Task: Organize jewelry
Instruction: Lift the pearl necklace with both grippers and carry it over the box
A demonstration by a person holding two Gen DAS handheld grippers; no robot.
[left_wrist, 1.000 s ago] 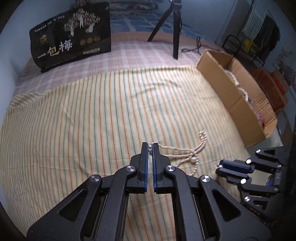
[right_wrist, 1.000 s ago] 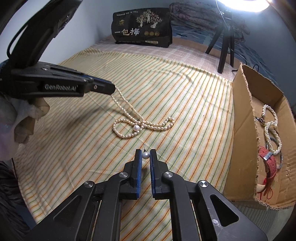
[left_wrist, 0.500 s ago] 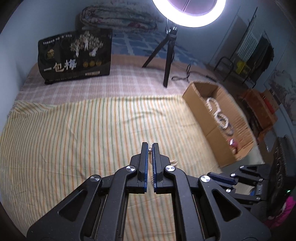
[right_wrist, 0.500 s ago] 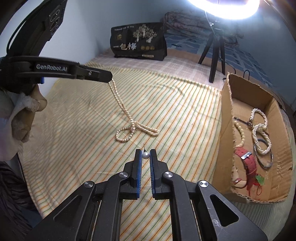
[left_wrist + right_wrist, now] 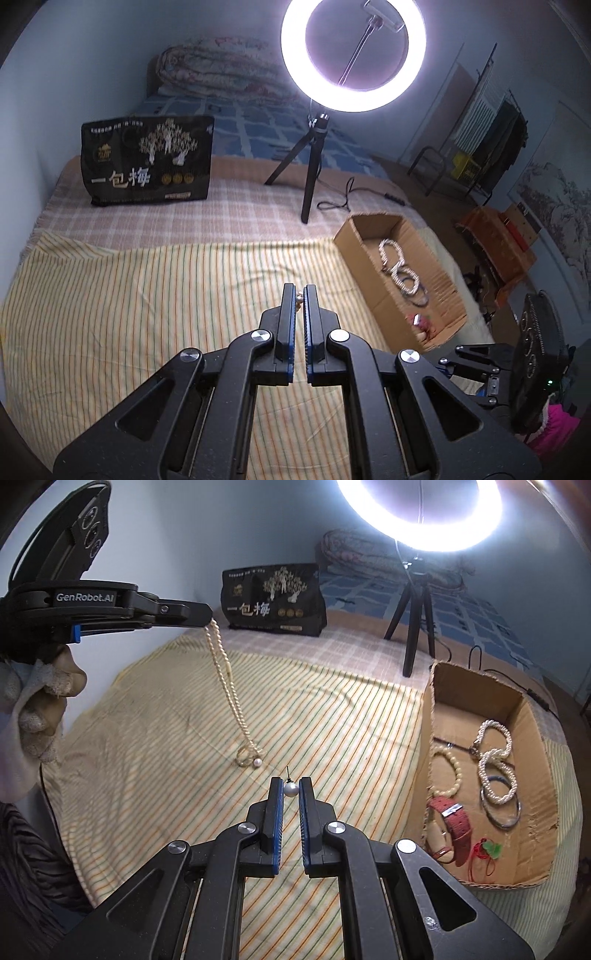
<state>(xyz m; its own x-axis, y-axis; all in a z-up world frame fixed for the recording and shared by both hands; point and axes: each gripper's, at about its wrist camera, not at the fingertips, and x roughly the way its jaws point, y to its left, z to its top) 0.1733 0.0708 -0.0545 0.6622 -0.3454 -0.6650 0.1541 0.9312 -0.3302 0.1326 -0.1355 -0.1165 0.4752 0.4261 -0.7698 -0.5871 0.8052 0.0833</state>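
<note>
Right gripper [image 5: 291,789]: jaws drawn narrow on a single pearl earring [image 5: 290,788], pinched at the very tips with its dark hook pointing up and away. The tip grip suits so small a piece and keeps it in the camera's sight.

Left gripper [image 5: 207,617]: jaws closed on the top end of a pearl necklace [image 5: 231,690]; in its own view a few beads show between the tips [image 5: 299,295]. The strand hangs as a doubled line, its lower loop and large drop pearl just touching or just above the cloth; which cannot be told. Holding it high by one end lets the strand fall straight instead of bunching.

Hand [image 5: 35,698]: gloved, wrapped round the left gripper's handle, at the left edge of the right wrist view.

Striped cloth [image 5: 332,716]: spread over the bed as the sorting surface; no loose jewelry is visible on it beyond the necklace's lower end.

Cardboard box [image 5: 436,705]: open, to the right on the bed, just beside the cloth. It already holds pearl bracelets [image 5: 495,760], a bangle [image 5: 500,814] and a red strap [image 5: 452,818], so it is judged the collecting place for both held pieces.

Risk: the dangling strand could catch on the box wall.

Ring light [image 5: 352,55]: on a tripod beyond the box, lighting the bed.

Black bag [image 5: 147,162]: upright at the far side, well apart from the work.
</note>
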